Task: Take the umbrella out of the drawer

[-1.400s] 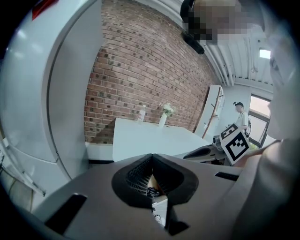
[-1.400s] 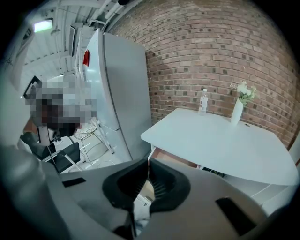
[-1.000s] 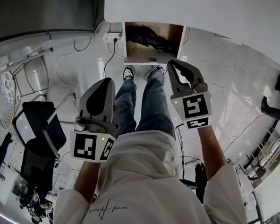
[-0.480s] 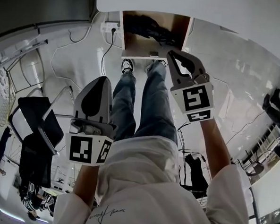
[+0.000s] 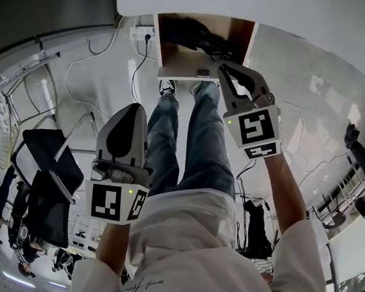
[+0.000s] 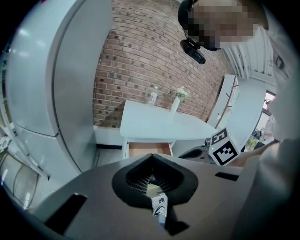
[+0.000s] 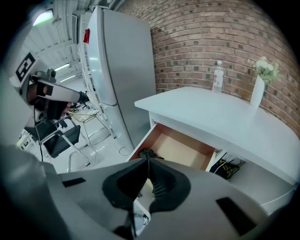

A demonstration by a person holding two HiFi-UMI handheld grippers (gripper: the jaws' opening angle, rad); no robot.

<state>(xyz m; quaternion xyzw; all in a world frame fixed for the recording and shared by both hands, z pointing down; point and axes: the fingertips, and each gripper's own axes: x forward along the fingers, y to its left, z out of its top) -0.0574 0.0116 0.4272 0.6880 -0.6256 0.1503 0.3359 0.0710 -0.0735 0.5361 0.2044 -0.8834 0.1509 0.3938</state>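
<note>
The wooden drawer (image 5: pixel 246 46) stands pulled out from under the white table (image 5: pixel 313 27), and the black folded umbrella (image 5: pixel 190 34) lies across its back part. My right gripper (image 5: pixel 223 68) is shut and empty, its tips just over the drawer's front edge, clear of the umbrella. My left gripper (image 5: pixel 135 107) is also shut and empty, well back to the left above the floor. In the right gripper view the shut tips (image 7: pixel 146 160) cover the drawer's (image 7: pixel 183 149) near left corner, where a bit of the umbrella (image 7: pixel 142 153) shows. The left gripper view has its tips (image 6: pixel 152 157) below the drawer (image 6: pixel 146 149).
A tall fridge (image 7: pixel 126 70) stands left of the table. A bottle (image 7: pixel 216 77) and a vase of flowers (image 7: pixel 258 84) are on the tabletop. Black chairs (image 5: pixel 49 165) and a wire rack stand left. Cables and a power strip (image 5: pixel 144 34) lie on the floor. The person's legs (image 5: pixel 189 136) stand before the drawer.
Both grippers have sunk, and the drawer now looks nearer and larger. The right gripper's tips have come closer to the drawer's front edge. Both stayed shut.
</note>
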